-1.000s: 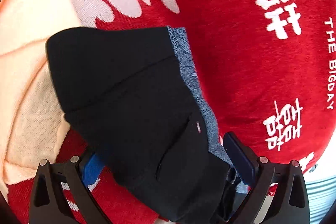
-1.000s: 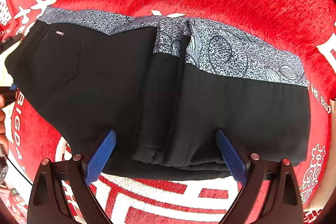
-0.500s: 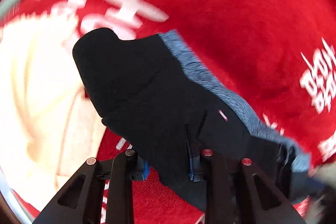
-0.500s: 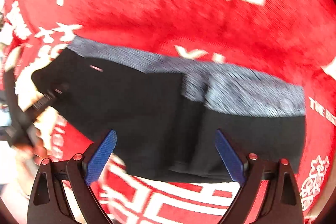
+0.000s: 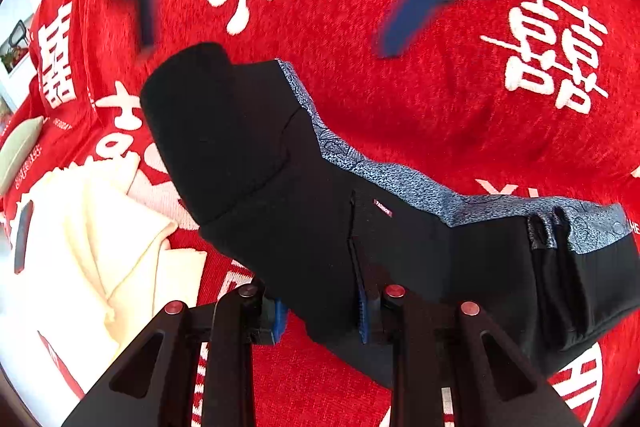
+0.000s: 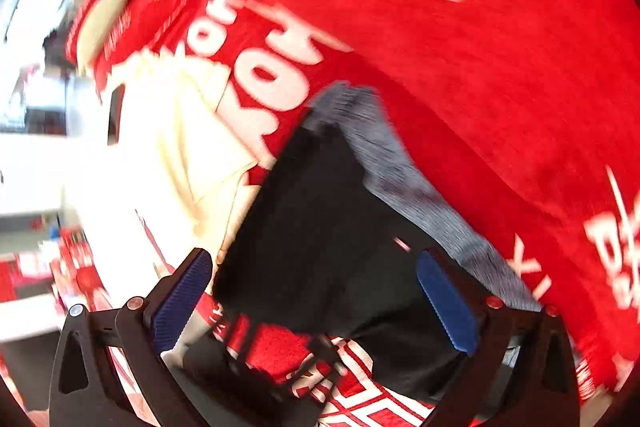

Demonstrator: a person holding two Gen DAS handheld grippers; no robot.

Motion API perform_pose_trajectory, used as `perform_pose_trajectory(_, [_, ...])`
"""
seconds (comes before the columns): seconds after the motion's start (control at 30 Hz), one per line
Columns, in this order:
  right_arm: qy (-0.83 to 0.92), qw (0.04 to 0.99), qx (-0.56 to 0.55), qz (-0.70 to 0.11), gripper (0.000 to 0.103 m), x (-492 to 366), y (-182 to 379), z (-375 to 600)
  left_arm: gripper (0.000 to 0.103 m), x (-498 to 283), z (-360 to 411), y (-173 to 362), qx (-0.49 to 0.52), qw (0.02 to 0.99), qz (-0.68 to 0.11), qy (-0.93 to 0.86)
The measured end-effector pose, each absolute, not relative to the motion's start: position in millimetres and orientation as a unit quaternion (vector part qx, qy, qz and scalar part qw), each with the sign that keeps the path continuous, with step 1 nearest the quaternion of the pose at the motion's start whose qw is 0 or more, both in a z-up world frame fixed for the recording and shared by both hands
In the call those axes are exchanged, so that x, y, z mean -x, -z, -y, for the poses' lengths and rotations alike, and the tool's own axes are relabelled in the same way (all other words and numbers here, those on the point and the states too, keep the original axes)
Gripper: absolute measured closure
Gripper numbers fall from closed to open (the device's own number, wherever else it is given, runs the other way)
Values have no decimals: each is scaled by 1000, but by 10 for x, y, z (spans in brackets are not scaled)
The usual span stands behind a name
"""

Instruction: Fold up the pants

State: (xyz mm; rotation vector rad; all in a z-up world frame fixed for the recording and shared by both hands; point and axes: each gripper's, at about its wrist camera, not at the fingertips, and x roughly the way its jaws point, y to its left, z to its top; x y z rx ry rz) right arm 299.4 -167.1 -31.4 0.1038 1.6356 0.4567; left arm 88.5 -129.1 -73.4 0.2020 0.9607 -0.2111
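Note:
The black pants (image 5: 304, 211) with a blue-grey patterned waistband (image 5: 404, 183) lie folded on a red blanket (image 5: 420, 99). My left gripper (image 5: 320, 311) is shut on the near edge of the pants, which bunch up between its blue pads. In the right wrist view the pants (image 6: 320, 227) lie under my right gripper (image 6: 316, 295), which is open with its blue pads wide apart over the cloth. The right gripper also shows blurred at the top of the left wrist view (image 5: 424, 7).
The red blanket (image 6: 480, 87) carries white characters and lettering. A cream towel (image 5: 92, 239) lies left of the pants, and it also shows in the right wrist view (image 6: 180, 155). A pale cushion (image 5: 20, 147) sits at the far left edge.
My left gripper has shut on the pants edge and pulled it up. My right gripper has swung left over the pants, still open, and the view is blurred by motion.

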Motion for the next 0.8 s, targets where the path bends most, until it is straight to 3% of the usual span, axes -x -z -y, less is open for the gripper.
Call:
perform_pose_trajectory(0.23, [-157,616,44,-770,2,-3219,735,1215,75,-820,1346,677,-106,880,-451,101])
perform_pose_trajectory(0.27, [-155,611,44,-776,27,-3213,786,1222,75,-816,1346,667,-107,881,-451,102])
perform_pose_trajectory(0.3, [-153,607,40,-779,76,-3201,822,1249,75,-817,1357,665,-106,880,-451,103])
perform_pose_trajectory(0.37, [-147,615,21,-775,84,-3187,802,1341,75,-821,1349,649,-101,879,-455,104])
perform_pose_trajectory(0.8, [-189,706,-196,-654,86,-2585,-2,2608,75,-367,1933,26,-168,889,-383,185])
